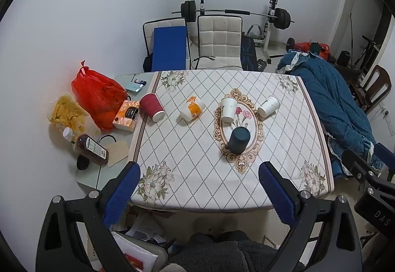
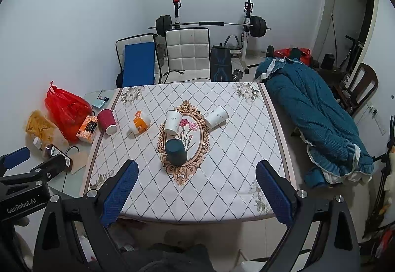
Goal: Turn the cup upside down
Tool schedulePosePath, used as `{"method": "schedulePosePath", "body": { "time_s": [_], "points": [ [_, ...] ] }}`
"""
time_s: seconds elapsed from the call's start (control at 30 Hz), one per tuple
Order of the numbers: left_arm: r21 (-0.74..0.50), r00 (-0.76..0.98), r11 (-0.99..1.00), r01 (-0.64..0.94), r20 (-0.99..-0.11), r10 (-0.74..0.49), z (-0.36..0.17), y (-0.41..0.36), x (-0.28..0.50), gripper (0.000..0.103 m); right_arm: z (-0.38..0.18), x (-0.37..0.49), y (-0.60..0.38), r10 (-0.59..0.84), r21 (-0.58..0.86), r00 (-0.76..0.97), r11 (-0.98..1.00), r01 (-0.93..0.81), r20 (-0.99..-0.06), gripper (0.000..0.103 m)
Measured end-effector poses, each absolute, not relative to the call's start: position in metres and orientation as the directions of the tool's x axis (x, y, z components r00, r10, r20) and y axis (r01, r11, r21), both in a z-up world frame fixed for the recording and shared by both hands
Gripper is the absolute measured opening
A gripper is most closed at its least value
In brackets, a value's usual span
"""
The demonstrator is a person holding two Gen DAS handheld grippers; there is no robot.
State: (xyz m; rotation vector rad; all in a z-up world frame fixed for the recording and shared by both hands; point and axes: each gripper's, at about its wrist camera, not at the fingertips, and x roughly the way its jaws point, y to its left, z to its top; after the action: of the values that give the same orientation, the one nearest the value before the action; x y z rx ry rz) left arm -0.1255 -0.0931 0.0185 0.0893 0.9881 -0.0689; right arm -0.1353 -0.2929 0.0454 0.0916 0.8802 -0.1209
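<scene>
Legible markings: "GenRobot.AI" in pale letters on the black body of the left gripper (image 2: 21, 200), seen from the right wrist view. "DAS", cut off at the frame edge, on the black body of the right gripper (image 1: 377, 212), seen from the left wrist view. The bottle label (image 1: 95, 147) and orange box (image 1: 127, 114) carry print too small to read.

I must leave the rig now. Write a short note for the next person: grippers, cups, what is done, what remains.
Left gripper: open, empty, held back over the near table edge.
Right gripper: open, empty, also held back.
Five cups on the table: dark cup stands upside down on the oval print. Red cup, orange cup and two white cups lie on their sides.
Done: only the dark cup appears flipped.
Left: nothing is gripped; which cup comes next I cannot tell.
</scene>
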Motion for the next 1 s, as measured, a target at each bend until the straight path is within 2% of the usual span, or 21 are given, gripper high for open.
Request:
{"method": "schedulePosePath", "body": {
  "time_s": [1.0],
  "points": [
    [0.046, 0.548, 0.996, 0.072, -0.837, -0.001, 0.0221, -0.0897, -0.1316, 0.098, 0.0441, -0.1365, -0.2923, -0.05, 0.035, 0.629, 0.992, 0.122, -0.776, 0.098]
  ]
}}
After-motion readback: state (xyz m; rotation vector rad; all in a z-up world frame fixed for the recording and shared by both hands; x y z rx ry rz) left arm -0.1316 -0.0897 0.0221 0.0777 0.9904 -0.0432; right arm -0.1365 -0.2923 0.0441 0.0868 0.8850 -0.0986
